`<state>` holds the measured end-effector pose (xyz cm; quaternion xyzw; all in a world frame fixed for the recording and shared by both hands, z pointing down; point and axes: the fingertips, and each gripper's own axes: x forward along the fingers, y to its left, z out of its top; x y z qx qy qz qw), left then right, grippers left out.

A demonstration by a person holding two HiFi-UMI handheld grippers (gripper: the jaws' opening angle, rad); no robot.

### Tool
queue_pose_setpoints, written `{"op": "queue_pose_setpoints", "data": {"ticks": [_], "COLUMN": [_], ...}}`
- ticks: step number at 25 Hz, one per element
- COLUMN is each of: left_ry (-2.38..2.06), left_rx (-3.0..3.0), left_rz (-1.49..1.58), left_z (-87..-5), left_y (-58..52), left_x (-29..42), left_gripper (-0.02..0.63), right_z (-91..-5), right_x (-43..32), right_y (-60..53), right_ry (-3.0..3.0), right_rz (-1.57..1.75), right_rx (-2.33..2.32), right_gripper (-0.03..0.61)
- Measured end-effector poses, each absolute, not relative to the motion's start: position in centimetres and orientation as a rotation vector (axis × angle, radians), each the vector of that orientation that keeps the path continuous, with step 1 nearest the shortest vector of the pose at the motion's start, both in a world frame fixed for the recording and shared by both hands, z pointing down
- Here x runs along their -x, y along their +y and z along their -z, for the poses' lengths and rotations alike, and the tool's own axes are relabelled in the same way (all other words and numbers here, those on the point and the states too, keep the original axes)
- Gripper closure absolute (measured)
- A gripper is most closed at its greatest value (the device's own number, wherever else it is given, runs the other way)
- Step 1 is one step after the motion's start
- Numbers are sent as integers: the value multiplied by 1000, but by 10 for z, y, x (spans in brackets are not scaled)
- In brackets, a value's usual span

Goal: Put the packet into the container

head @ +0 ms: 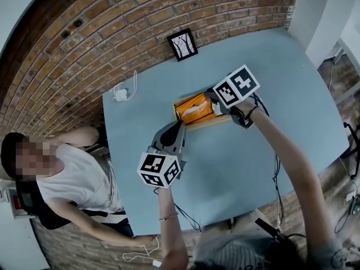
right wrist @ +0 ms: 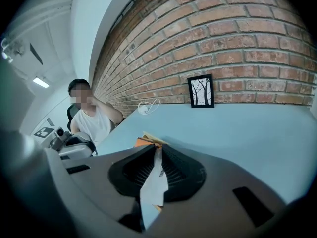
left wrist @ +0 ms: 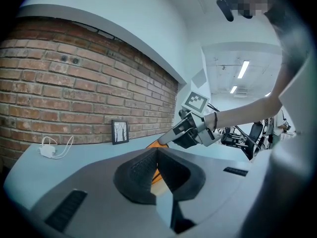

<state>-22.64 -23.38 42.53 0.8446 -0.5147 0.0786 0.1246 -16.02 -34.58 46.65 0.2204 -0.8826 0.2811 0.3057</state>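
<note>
Pale-blue table fills the middle of the head view. Its far edge runs along a brick wall, and its left edge lies beside a seated person in a white shirt. A wooden container with orange contents sits a little far of the table's centre, well clear of every edge. Bare tabletop spreads wide to its right and on its near side. Against the wall stand a framed picture of bare trees and, further left, a white charger with a looped cable.

The right gripper hangs at the container's right end, its jaws clamped on a thin white packet. The packet runs up between the ribbed pads, over the container's orange contents. A dark spot of print on the packet is too small to read.

The left gripper points at the container's near left corner from just beside it. Its jaws are pressed together with nothing between them.

Each gripper's cube bears black-and-white square patterns, with no words on them.
</note>
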Motion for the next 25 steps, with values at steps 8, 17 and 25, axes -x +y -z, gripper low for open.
{"op": "queue_pose_setpoints", "data": {"ticks": [8, 17, 25], "left_ry": [-1478, -1457, -1464], "left_rx": [-2450, -2447, -2429], "left_rz": [-258, -299, -314], "left_z": [-435, -443, -449], "left_y": [-236, -234, -234], "left_x": [223, 216, 212], "left_gripper": [606, 606, 606], "right_z": [-475, -492, -510], "right_x": [155, 148, 138], "right_y": [-350, -355, -358], "right_ry": [-2288, -2205, -2143], "right_rz": [-697, -574, -505], "right_rx": [-594, -649, -679], "right_gripper": [525, 525, 525]}}
